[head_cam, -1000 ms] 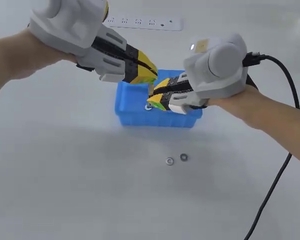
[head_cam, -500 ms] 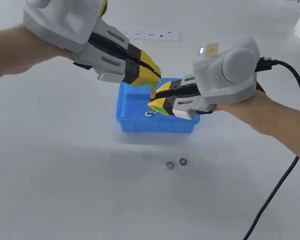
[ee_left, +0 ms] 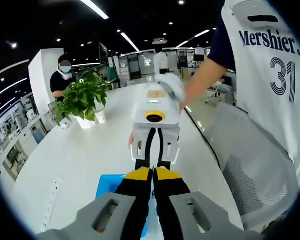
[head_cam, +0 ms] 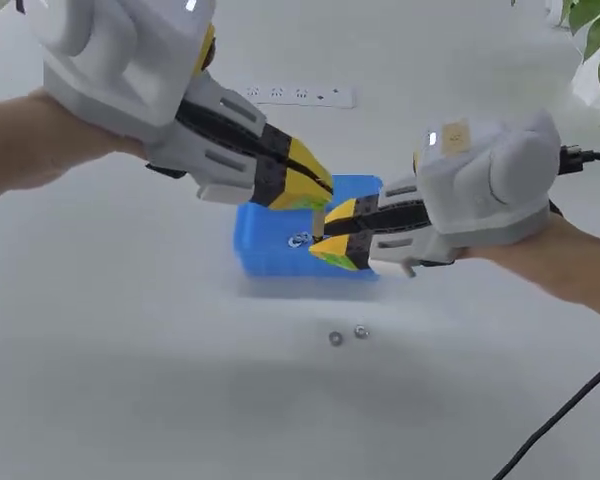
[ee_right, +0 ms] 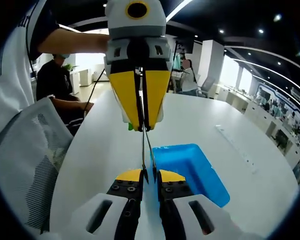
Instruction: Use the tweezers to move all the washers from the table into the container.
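The right gripper (ee_right: 149, 176) has its jaws drawn narrow onto the two splayed arms of the tweezers (ee_right: 146, 155). The left gripper (ee_right: 141, 126), facing it at 12 o'clock in the right gripper view, has its jaws closed on the tweezers' joined end. In the head view both grippers meet above the blue container (head_cam: 270, 262), and one washer (head_cam: 298, 241) lies inside it. A second washer (head_cam: 336, 339) and a third washer (head_cam: 361, 331) rest close together on the table (head_cam: 130, 380), at 6 o'clock from the container. These are judged light, rigid, thin and slippery, lying flat. The best hold is probably one tip through the bore and the other on the outer rim.
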A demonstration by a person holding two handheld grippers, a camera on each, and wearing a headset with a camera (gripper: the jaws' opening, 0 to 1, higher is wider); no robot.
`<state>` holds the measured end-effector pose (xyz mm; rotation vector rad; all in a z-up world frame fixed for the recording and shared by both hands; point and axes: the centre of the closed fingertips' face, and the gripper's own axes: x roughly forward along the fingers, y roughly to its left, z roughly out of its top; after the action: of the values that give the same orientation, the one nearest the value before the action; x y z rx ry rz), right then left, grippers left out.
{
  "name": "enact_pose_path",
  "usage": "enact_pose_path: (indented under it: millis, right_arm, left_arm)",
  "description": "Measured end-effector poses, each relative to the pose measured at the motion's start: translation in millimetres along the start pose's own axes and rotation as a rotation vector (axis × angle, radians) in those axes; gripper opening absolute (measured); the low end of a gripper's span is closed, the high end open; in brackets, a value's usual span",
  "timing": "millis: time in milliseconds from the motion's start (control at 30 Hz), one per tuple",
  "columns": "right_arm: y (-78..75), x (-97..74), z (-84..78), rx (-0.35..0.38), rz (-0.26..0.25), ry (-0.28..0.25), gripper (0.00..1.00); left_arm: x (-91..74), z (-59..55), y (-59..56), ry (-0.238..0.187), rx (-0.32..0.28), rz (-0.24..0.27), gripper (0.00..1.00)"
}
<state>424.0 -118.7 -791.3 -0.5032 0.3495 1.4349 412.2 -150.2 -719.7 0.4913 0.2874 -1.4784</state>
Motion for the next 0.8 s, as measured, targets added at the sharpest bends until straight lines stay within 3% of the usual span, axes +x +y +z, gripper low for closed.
enact_pose_path:
  millis: [200, 800]
  right_arm:
    - [16.9, -7.0, -8.0, -0.003, 0.021, 0.017, 0.13]
    - [47.0, -4.5, -30.7, 0.032, 0.081, 0.041, 0.14]
  left_arm:
    - [7.3, 2.8, -18.8, -0.021, -0.029, -0.007, 0.05]
    - [22.8, -7.0, -47.4, -0.033, -0.093, -0.018, 0.05]
